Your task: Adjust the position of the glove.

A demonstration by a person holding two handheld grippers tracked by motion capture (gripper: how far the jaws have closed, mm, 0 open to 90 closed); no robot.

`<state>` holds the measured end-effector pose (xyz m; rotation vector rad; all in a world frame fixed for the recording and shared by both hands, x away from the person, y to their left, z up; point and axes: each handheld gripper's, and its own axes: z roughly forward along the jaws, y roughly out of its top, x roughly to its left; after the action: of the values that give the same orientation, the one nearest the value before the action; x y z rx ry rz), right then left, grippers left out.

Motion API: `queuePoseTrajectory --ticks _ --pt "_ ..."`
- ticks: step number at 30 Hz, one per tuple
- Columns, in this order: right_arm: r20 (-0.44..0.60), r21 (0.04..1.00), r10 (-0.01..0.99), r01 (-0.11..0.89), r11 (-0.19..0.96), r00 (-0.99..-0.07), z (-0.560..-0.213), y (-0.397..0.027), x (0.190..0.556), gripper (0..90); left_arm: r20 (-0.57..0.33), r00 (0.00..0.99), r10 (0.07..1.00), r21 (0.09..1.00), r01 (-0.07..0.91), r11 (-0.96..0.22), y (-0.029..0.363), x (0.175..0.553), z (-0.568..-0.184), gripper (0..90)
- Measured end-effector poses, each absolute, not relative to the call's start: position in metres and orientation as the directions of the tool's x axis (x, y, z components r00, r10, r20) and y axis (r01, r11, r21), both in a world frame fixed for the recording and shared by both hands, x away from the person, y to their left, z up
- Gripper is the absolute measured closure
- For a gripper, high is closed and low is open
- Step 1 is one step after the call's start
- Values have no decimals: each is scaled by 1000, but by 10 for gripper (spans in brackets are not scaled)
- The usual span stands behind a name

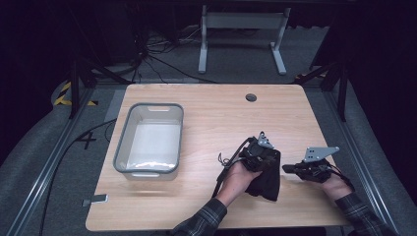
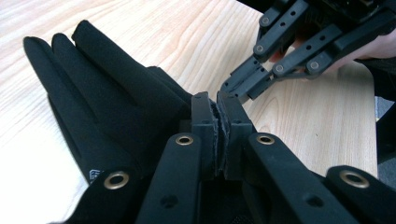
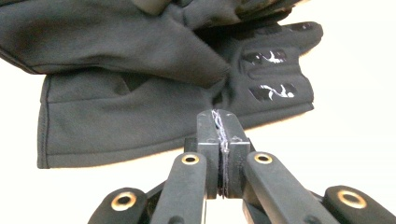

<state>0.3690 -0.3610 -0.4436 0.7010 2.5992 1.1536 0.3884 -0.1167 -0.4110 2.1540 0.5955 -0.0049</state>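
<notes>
Fingers of the left gripper (image 2: 219,140) are pressed together, and it seems they pinch a fold of the black glove (image 2: 98,116), which lies on the bench (image 2: 154,37) and spreads out beside and under them; whether cloth is really between the pads I cannot tell for sure. The right gripper (image 3: 219,154) has its fingers fully closed on nothing, with the tips just in front of the glove's cuff edge, not touching it. In the high view both hands are at the near right part of the bench, and the grey bin (image 1: 150,139) stands well apart at the left, with nothing inside. I judge the work is at an early stage: the glove is perhaps grasped, but not lifted or carried to the bin.
</notes>
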Motion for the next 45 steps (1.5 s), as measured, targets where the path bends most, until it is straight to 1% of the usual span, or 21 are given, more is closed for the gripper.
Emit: queuePoseTrajectory --ticks 5,10,12,14,20,23,28,34,40,45 --pt "-2 743 500 333 580 -866 -443 -361 368 898 -219 896 387 762 405 -505 -124 388 -412 850" --pt "-5 738 500 334 586 -866 -443 -362 368 897 -208 914 347 791 366 -490 -122 385 -405 771" --pt "-3 739 507 339 581 -862 -442 -363 368 897 -190 918 348 807 348 -478 -117 383 -399 761" --pt "-1 742 510 341 577 -860 -441 -365 368 897 -191 916 354 812 350 -468 -112 383 -396 771" --pt "-3 762 519 335 555 -855 -434 -368 366 897 -183 893 410 799 378 -467 -89 387 -396 875" --pt "-15 776 510 312 549 -860 -425 -364 364 897 -189 878 440 774 409 -483 -77 387 -406 894" --pt "-17 805 490 279 524 -872 -408 -350 367 897 -192 863 468 738 441 -510 -66 386 -419 895" --pt "-14 811 471 265 521 -882 -406 -333 375 898 -189 873 451 715 437 -546 -74 381 -427 895" --pt "-4 774 480 301 557 -877 -424 -336 377 898 -182 884 430 696 425 -579 -86 378 -435 895" --pt "13 747 489 334 575 -872 -438 -339 381 898 -156 894 419 668 408 -622 -96 375 -442 895"
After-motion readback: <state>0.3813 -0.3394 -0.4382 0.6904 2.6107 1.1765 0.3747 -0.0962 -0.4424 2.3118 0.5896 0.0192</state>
